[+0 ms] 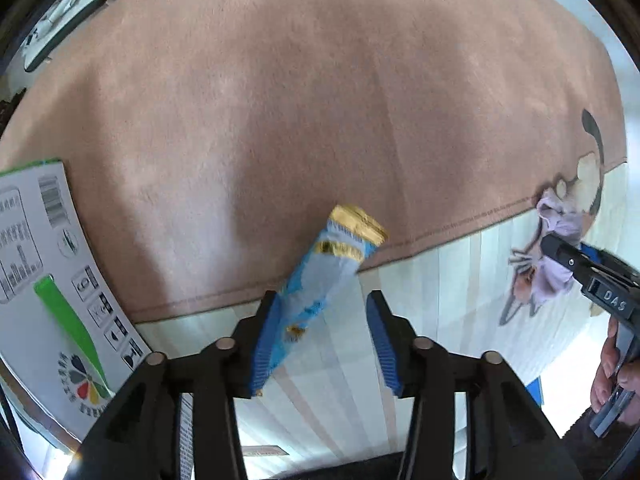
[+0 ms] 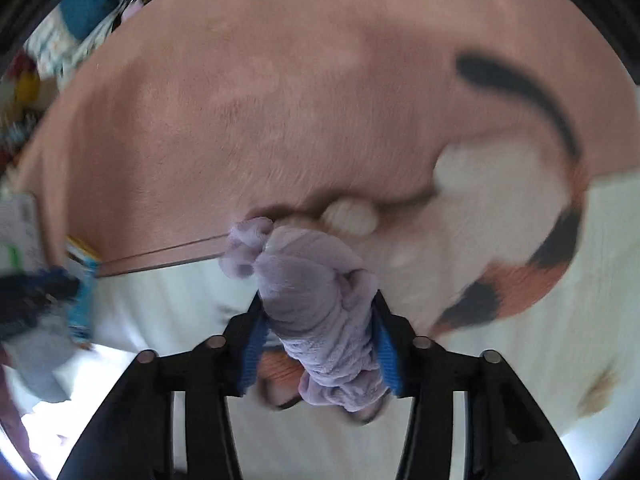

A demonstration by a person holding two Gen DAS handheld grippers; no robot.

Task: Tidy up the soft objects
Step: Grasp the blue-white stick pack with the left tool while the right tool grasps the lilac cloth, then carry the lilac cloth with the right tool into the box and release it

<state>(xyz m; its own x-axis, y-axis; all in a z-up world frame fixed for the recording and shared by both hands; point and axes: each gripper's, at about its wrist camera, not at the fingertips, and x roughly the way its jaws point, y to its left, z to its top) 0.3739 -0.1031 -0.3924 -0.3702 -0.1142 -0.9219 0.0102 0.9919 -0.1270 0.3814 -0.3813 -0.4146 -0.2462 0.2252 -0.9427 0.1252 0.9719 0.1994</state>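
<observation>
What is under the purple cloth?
The purple cloth sits between the right tool's pads. Under it shows the rug with a cat picture: an orange patch peeks out. The rest beneath is covered.

blue snack packet [image 1: 324, 276], left hand-held gripper [image 1: 322, 344], pink rug [image 1: 280, 100]

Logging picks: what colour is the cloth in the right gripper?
Pale lilac cloth; clearest in the right wrist view.
</observation>
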